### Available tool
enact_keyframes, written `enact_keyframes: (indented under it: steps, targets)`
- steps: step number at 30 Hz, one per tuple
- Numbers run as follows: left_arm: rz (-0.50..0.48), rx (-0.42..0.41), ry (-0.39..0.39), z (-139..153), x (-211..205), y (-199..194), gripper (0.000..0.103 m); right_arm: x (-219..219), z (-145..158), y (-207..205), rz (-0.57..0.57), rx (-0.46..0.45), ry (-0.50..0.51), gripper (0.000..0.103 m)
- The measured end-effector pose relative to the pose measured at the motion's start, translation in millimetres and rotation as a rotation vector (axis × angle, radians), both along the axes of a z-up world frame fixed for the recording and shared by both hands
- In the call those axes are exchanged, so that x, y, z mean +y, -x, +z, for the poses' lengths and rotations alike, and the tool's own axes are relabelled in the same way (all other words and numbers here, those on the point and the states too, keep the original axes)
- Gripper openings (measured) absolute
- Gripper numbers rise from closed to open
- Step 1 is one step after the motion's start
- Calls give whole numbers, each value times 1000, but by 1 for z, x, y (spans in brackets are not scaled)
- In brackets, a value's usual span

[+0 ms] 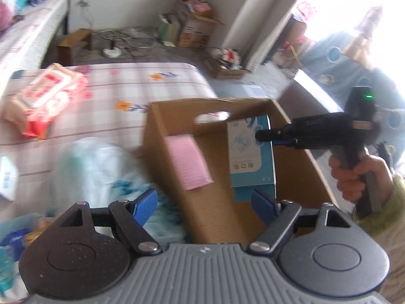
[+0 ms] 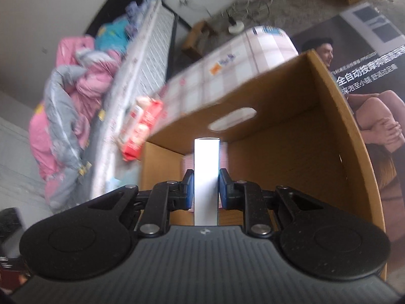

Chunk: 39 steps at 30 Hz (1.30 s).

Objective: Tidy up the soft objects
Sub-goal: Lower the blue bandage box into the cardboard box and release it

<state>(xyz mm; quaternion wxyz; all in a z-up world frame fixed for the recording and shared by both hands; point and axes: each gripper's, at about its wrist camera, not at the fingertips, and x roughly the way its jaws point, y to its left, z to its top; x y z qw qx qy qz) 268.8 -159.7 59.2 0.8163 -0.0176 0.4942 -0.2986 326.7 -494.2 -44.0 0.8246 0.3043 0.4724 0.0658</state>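
Blue-white box (image 1: 250, 152), held over the cardboard box: print reads mirrored or inverted, uncertain, perhaps "口". Far-right poster (image 2: 364, 76) beside the cardboard box: white Chinese line, "全自动按摩" legible, rest blurred. Red-pink pack (image 1: 43, 96): lettering unreadable.

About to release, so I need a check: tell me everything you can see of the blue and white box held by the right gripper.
The blue and white box is a slim, flat carton, apparently cardboard, with a pale printed picture and some characters on its face. It hangs upright inside the open brown cardboard box, above the bottom, near the pink pad. The right gripper has its jaws shut on the upper edge; from the right wrist view only its narrow white side shows.
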Motion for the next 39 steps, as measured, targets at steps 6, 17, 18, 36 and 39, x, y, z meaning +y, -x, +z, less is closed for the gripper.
enact_keyframes:
  steps: [6,17,18,36,39]
  targets:
    - [73,3,-16,-2,37,-2,83,19,-45,-52,91,55,83,19]
    - [115,-20,19,-9,77,24,84,17,-66,-70,26,106,206,35]
    - [118,-20,23,-10,80,27,84,17,-68,-68,14,114,223,37]
    - [164,-99,-28,-25,119,98,86,37,-94,-27,-22,121,262,51]
    - [184,-99,-33,-31,127,111,86,43,-95,-31,-21,102,265,48]
